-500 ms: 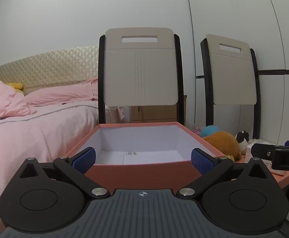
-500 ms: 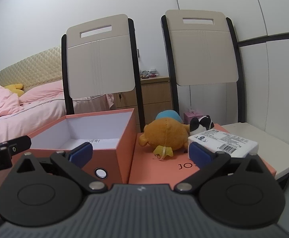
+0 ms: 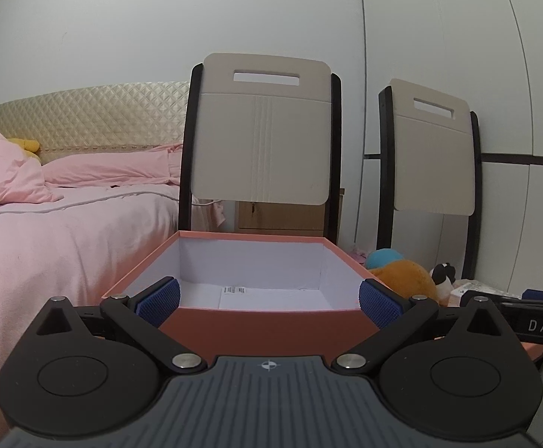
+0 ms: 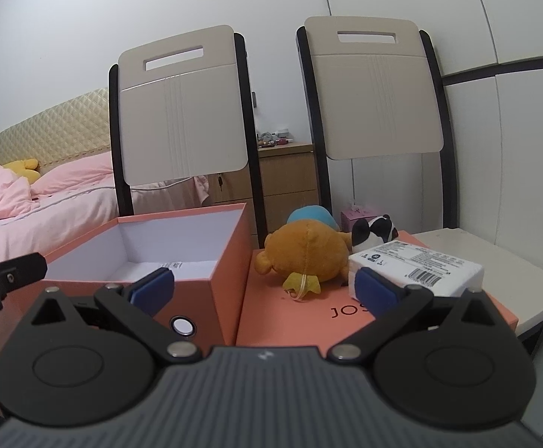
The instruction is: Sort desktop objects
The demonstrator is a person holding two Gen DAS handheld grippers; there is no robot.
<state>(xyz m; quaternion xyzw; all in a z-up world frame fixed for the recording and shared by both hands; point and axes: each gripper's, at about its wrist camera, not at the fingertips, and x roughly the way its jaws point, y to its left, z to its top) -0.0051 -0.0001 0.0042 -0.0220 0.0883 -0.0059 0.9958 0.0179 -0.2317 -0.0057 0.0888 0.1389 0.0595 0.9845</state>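
Both tools are released and hold nothing: the left tool (image 3: 267,298) faces the open box (image 3: 256,321), the right tool (image 4: 264,287) faces the lid (image 4: 290,321) beside it. The box holds only a labelled slip (image 4: 170,264). On the lid, the orange plush (image 4: 305,254) lies at the middle, the panda toy (image 4: 374,229) at the far edge, and the white pack (image 4: 417,267) at the right edge.

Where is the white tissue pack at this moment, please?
In the right wrist view, the white tissue pack lies at right on the orange lid, beside the orange plush toy.
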